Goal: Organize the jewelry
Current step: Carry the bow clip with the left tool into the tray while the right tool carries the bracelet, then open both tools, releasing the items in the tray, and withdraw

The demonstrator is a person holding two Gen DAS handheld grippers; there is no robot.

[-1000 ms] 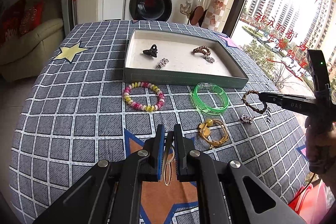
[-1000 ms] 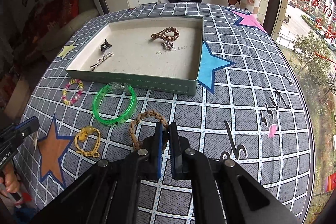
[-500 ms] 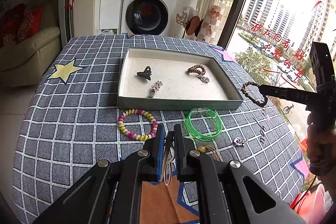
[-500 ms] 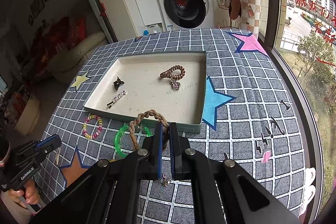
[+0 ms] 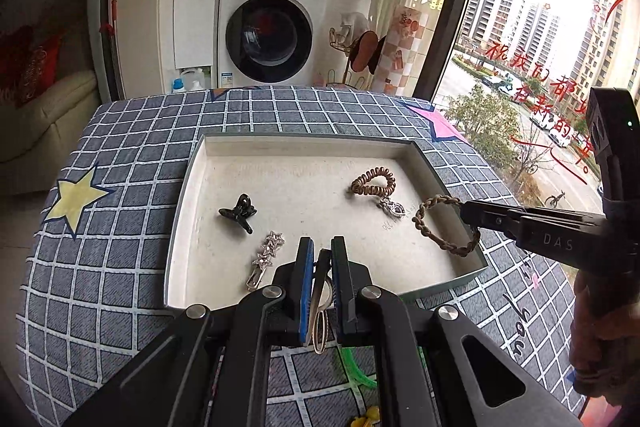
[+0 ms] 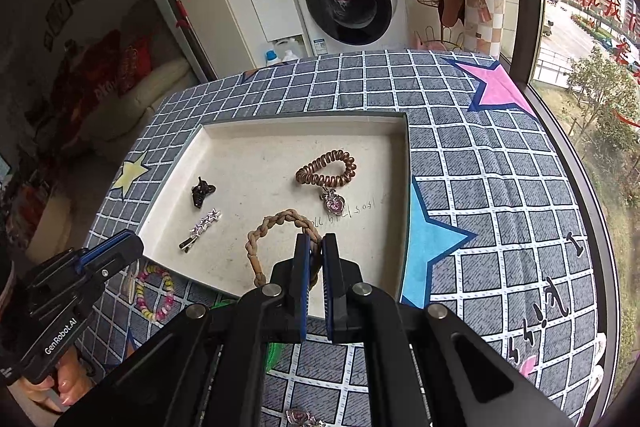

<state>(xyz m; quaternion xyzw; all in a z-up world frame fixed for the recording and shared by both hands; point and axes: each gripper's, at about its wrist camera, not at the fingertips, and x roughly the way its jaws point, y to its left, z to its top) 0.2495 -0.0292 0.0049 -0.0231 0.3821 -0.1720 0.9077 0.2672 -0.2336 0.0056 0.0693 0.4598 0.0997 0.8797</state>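
Note:
A shallow white tray [image 5: 182,211] lies on the checked cloth. In it are a black claw clip [image 5: 238,213], a star hair clip [image 5: 267,253] and a brown coil hair tie [image 5: 372,183] with a heart pendant [image 6: 335,203]. My left gripper [image 5: 320,255] hangs over the tray's near edge, shut on a thin oval metal hoop [image 5: 320,311] that dangles between its pads. My right gripper [image 6: 315,245] is shut on a braided brown bracelet [image 6: 272,231], which hangs above the tray's near right part. The left wrist view shows that bracelet [image 5: 444,227] at the right gripper's tip [image 5: 466,213].
On the cloth in front of the tray lie a beaded bracelet [image 6: 156,291], a green bangle [image 5: 356,367], a yellow piece [image 5: 368,417] and a small heart charm [image 6: 300,417]. A washing machine [image 5: 272,35] stands beyond the table, a sofa at the left, a window at the right.
Both grippers have moved forward from the loose jewellery to the tray. The braided bracelet has left the cloth and now hangs over the tray. The hoop stays in the left gripper.

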